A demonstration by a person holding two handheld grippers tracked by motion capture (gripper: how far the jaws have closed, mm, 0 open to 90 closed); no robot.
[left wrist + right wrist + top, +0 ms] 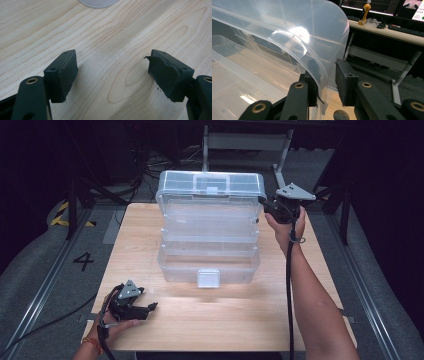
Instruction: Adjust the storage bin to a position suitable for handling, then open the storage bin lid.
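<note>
A clear plastic toolbox (175, 270) stands open in the middle of the wooden table (225, 320), its trays stepped back. Its lid (210, 185) is raised at the far side. My right gripper (268, 208) is at the lid's right edge. In the right gripper view the curved lid wall (312, 37) passes between the jaws of my right gripper (325, 80), against the left pad, with a narrow gap to the right pad (342, 80). My left gripper (150, 308) rests low at the table's near left, open. In the left gripper view it (112, 72) has bare wood between its jaws.
A white latch (208, 278) hangs on the toolbox's front wall. A metal stand (245, 142) and cables lie on the floor behind the table. A desk with a monitor (387, 27) stands beyond the lid. The table's near edge lies just behind my left hand.
</note>
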